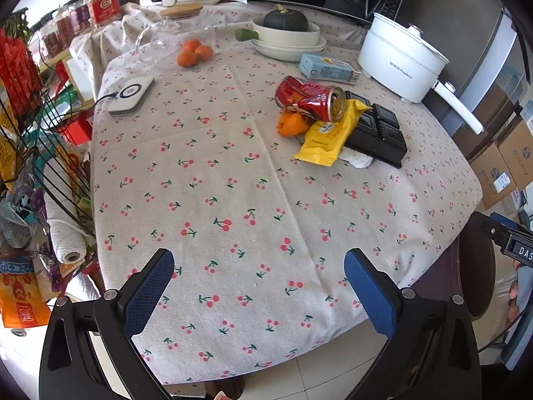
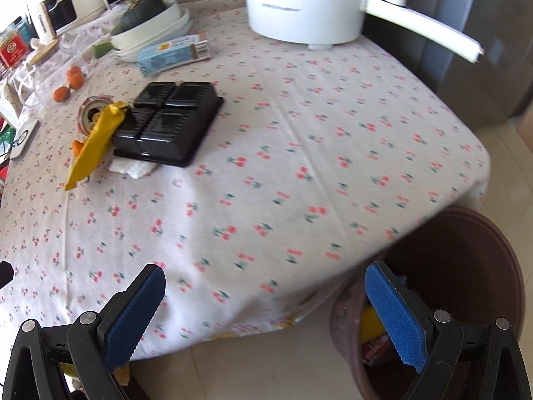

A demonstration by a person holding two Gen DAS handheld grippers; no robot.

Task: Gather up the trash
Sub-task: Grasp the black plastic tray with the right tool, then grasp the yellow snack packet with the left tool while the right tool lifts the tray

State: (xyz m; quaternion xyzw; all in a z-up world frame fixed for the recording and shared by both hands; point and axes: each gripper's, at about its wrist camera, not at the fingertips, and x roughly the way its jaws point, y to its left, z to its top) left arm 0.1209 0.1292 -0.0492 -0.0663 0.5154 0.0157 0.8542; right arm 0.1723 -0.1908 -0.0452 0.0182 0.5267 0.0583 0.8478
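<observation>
A pile of trash lies on the cherry-print tablecloth: a crushed red can, a yellow snack wrapper, orange peel, a black plastic tray and a crumpled white tissue. The right wrist view shows the same tray, wrapper and tissue. My left gripper is open and empty over the table's near edge. My right gripper is open and empty, its right finger over a dark brown bin beside the table that holds some trash.
A white electric pot with a long handle, a light blue carton, bowls holding a dark squash, tangerines, a glass jar and a white device stand further back. A cluttered wire rack is left.
</observation>
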